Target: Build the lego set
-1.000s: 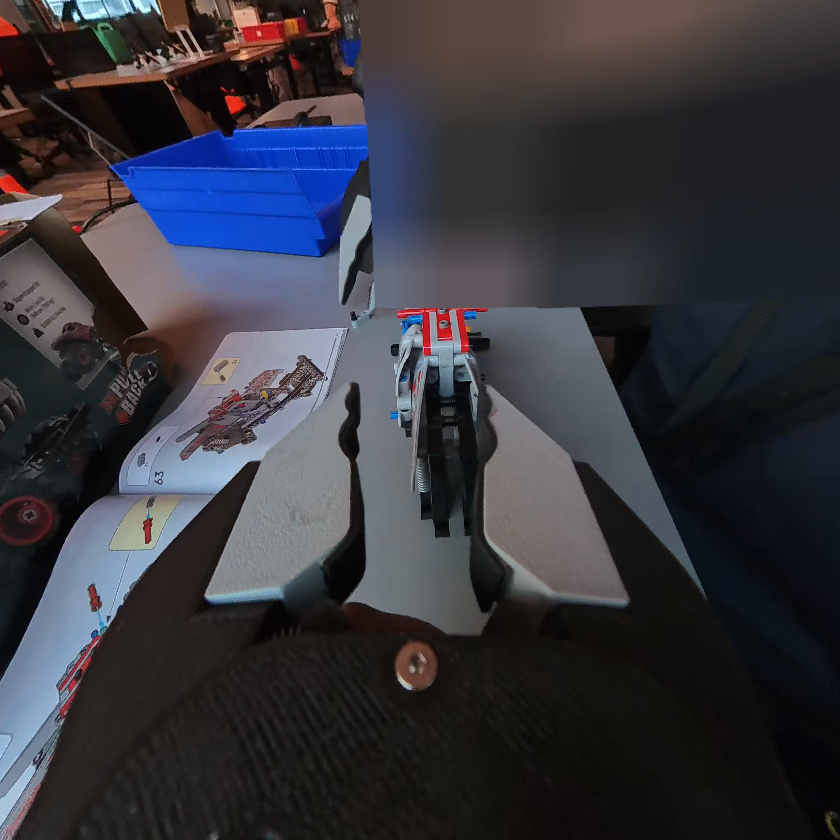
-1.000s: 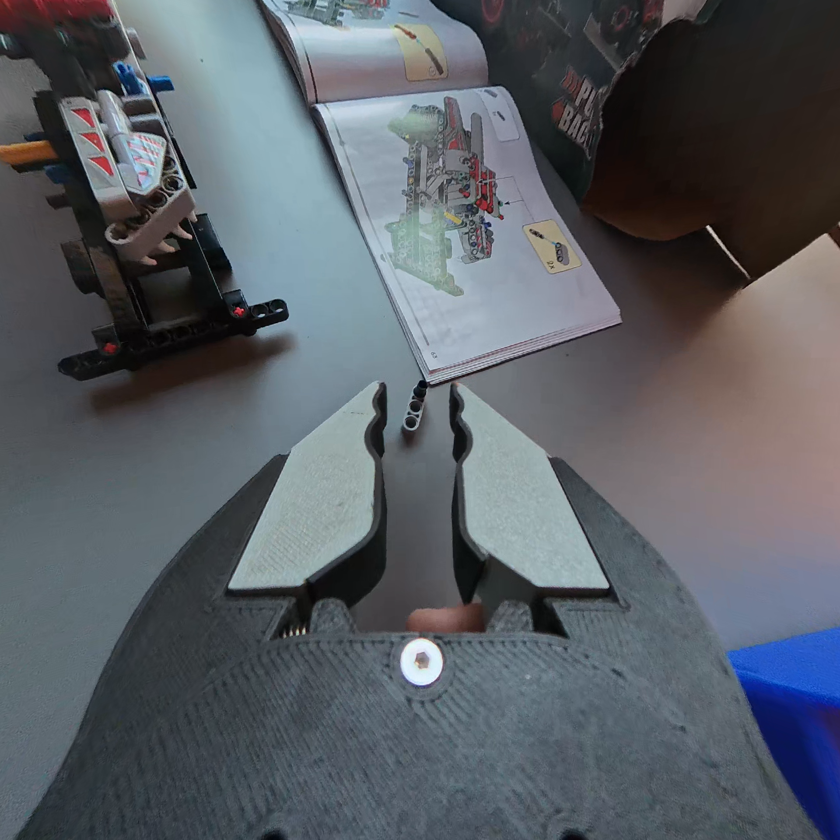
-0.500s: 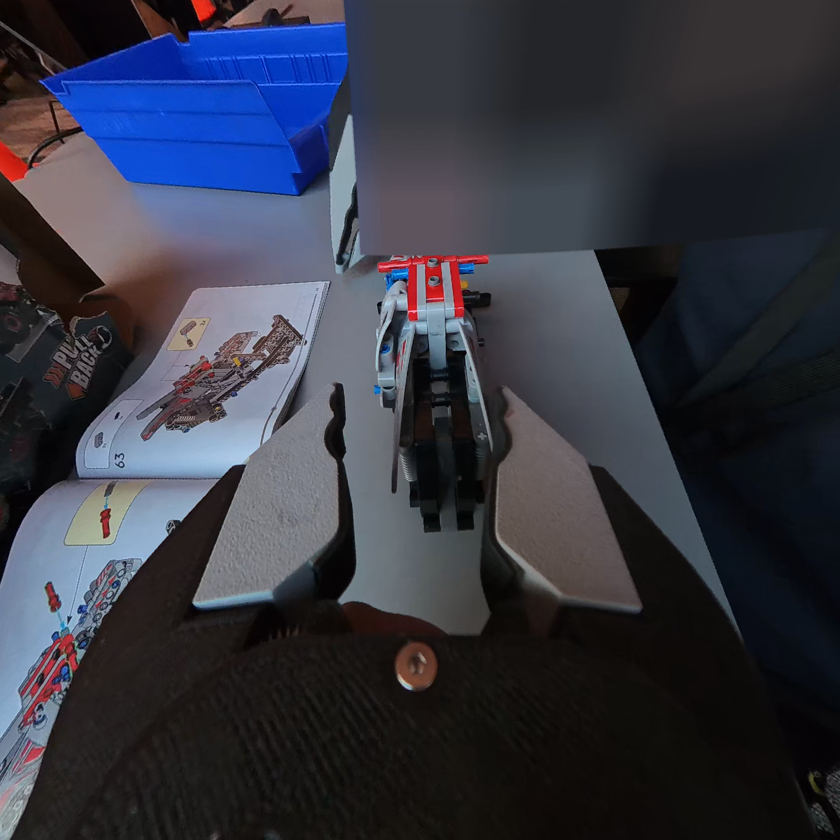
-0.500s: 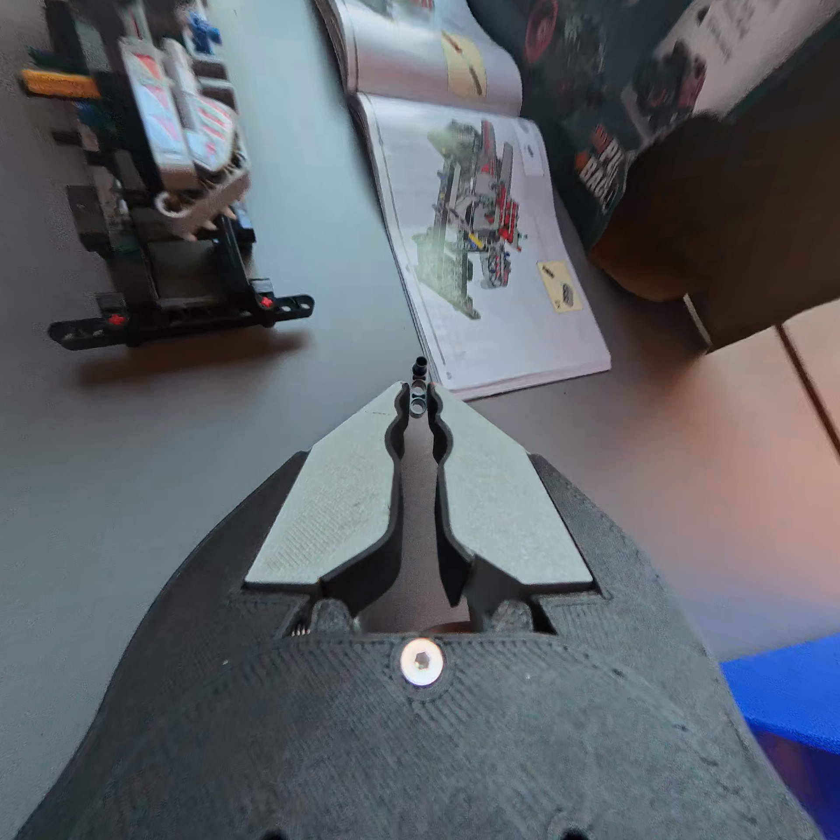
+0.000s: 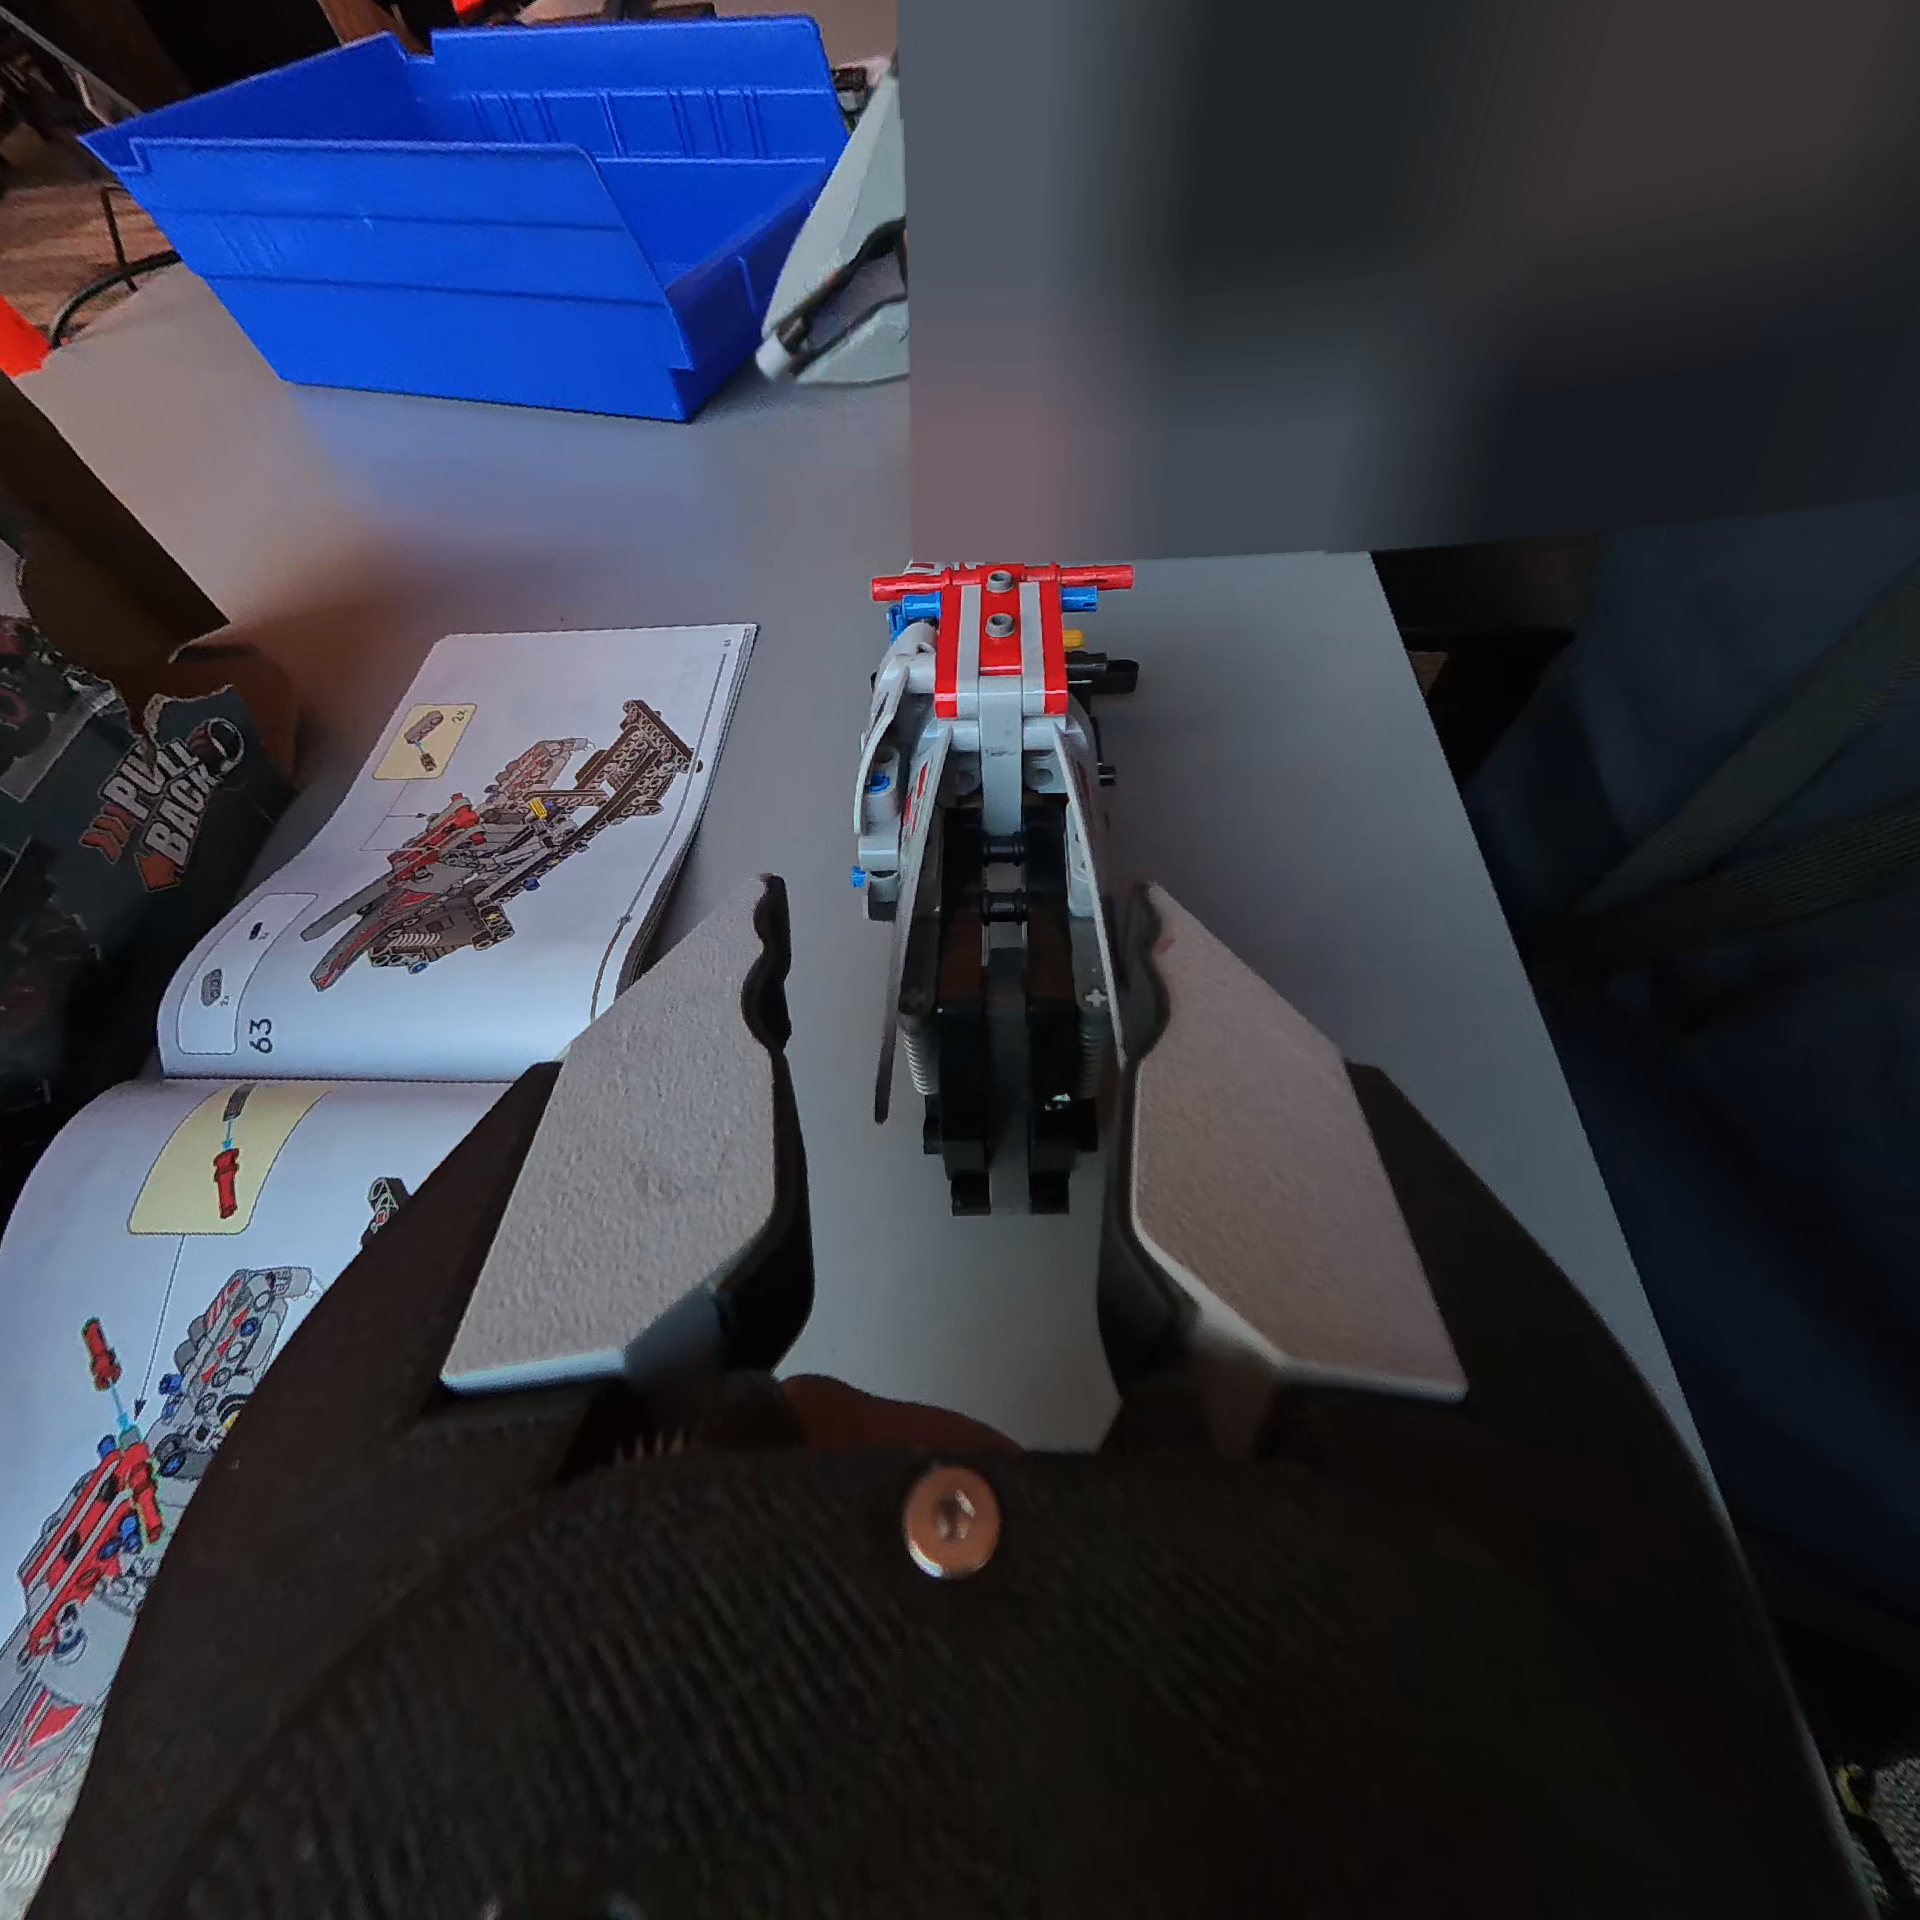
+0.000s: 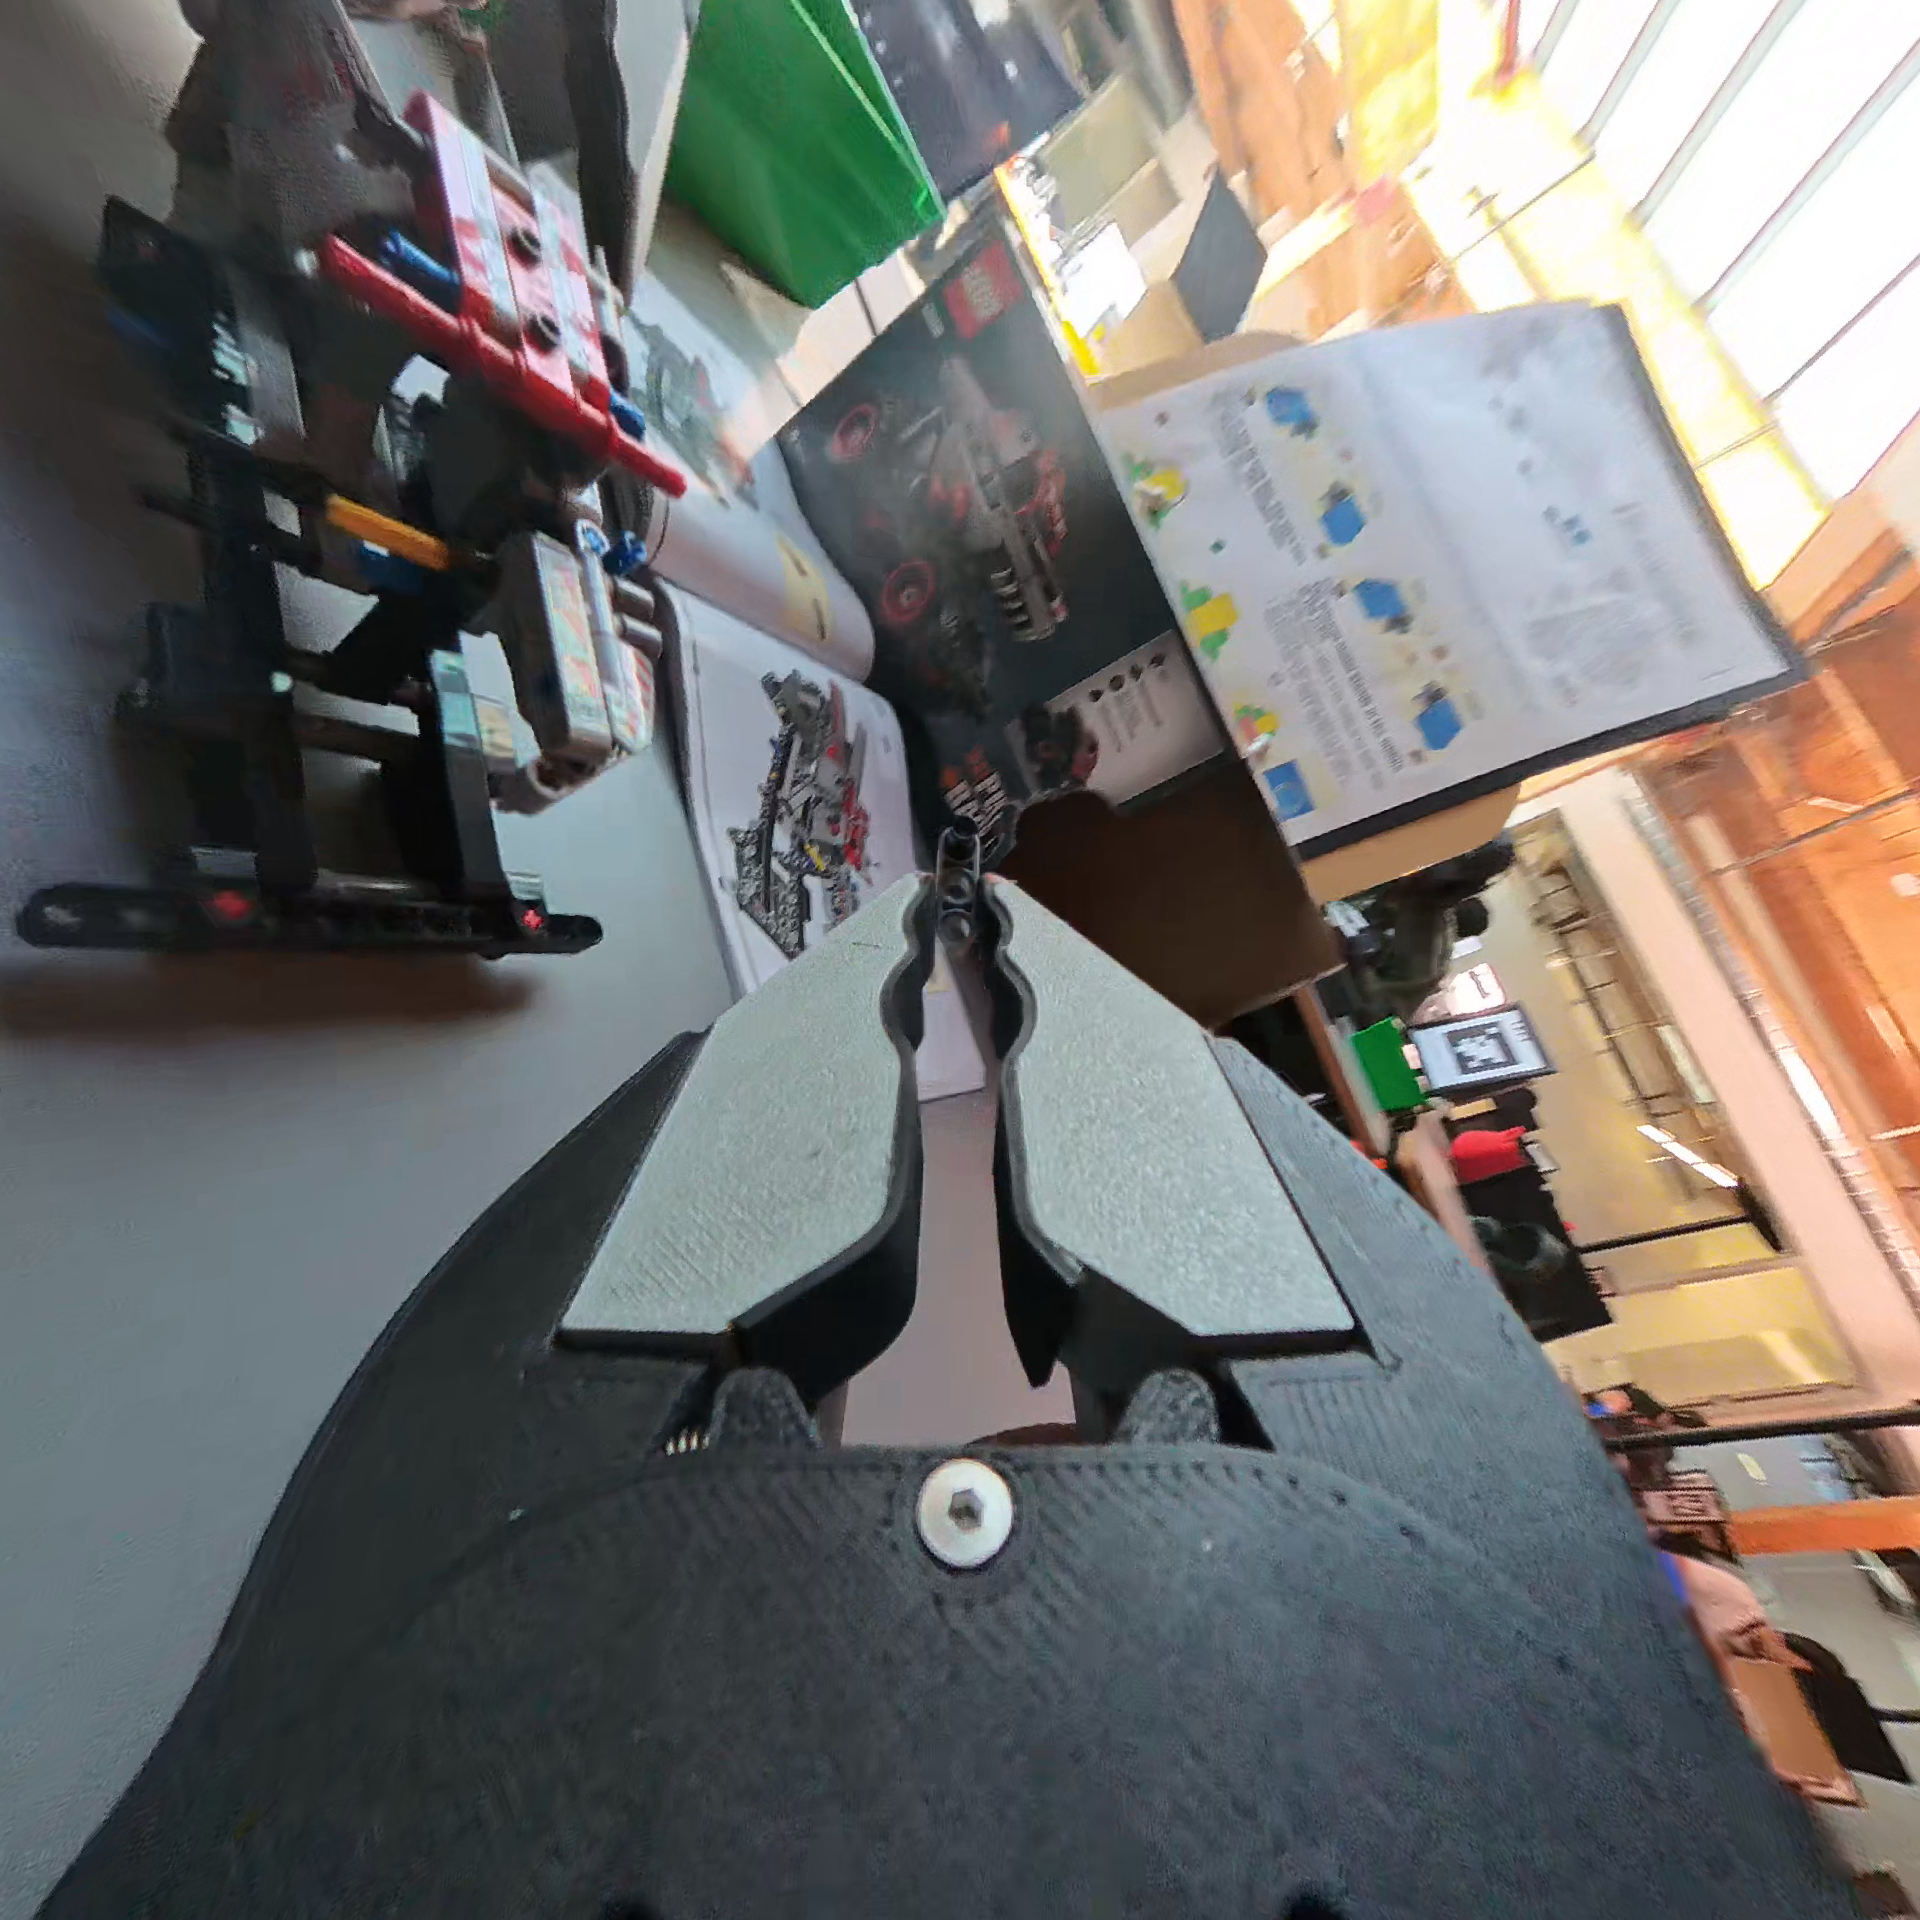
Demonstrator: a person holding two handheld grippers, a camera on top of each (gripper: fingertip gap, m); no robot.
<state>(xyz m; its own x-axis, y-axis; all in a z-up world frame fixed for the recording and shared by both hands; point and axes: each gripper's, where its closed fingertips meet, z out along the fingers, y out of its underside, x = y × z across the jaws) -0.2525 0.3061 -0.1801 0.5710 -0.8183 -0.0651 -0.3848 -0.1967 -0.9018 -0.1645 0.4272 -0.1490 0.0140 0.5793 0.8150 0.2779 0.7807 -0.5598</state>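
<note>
A half-built lego vehicle [image 5: 992, 883], black with grey panels and a red top, stands on the grey table [image 5: 540, 520]. My left gripper [image 5: 956, 904] is open, its fingers on either side of the model's near end; the right finger looks close against it. My right gripper [image 6: 956, 894] is shut on a small black beam piece [image 6: 956, 868] that sticks out past the fingertips, lifted off the table. The model also shows in the right wrist view [image 6: 395, 582], to the left of the piece.
An open instruction booklet [image 5: 468, 862] lies left of the model. The dark lego box [image 5: 104, 810] stands beyond it at the left edge. A blue bin [image 5: 488, 208] sits at the far side. The table edge [image 5: 1455, 831] runs close to the model's right. My hands' fingertips stand some 15 centimeters from each other.
My right gripper closed on the small black beam by the booklet, lifted it and tilted up. My left gripper moved closer around the model's near end.
</note>
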